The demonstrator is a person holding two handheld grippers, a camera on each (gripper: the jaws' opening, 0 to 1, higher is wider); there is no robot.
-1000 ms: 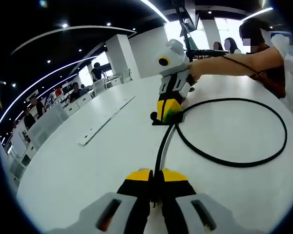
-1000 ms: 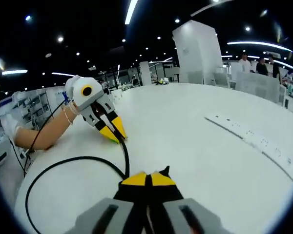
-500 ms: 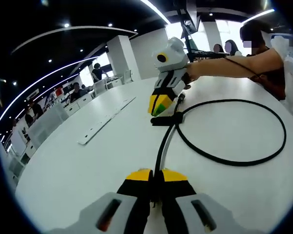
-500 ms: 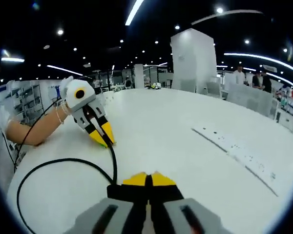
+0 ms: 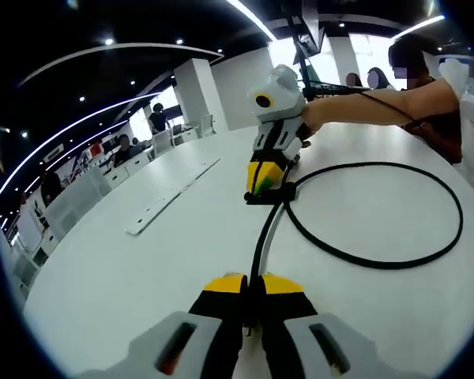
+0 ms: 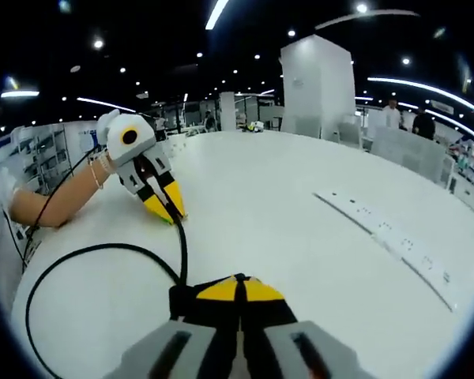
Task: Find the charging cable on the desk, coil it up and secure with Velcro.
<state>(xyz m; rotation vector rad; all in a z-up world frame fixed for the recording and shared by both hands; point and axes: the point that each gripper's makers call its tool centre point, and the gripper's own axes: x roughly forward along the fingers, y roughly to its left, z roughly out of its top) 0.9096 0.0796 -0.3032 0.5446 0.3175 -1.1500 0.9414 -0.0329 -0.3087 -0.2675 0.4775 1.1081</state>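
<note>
The black cable point(image 5: 395, 260) lies on the white desk point(image 5: 142, 276) in one wide loop. The left gripper point(image 5: 253, 288) has its jaws closed on one stretch of it. The right gripper point(image 6: 235, 286) is closed too, apparently pinching the cable's thicker end point(image 6: 182, 298), though the grip itself is hard to make out. A power strip point(image 6: 387, 233) lies well apart.

Black charging cable point(image 5: 379, 264), looped on desk point(image 5: 142, 276)

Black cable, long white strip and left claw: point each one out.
black cable point(image 5: 426, 257): left gripper view, lower arc of its loop.
long white strip point(image 5: 170, 193): left gripper view, mid-length on the table.
left claw point(image 6: 176, 217): right gripper view, between its yellow tips.
</note>
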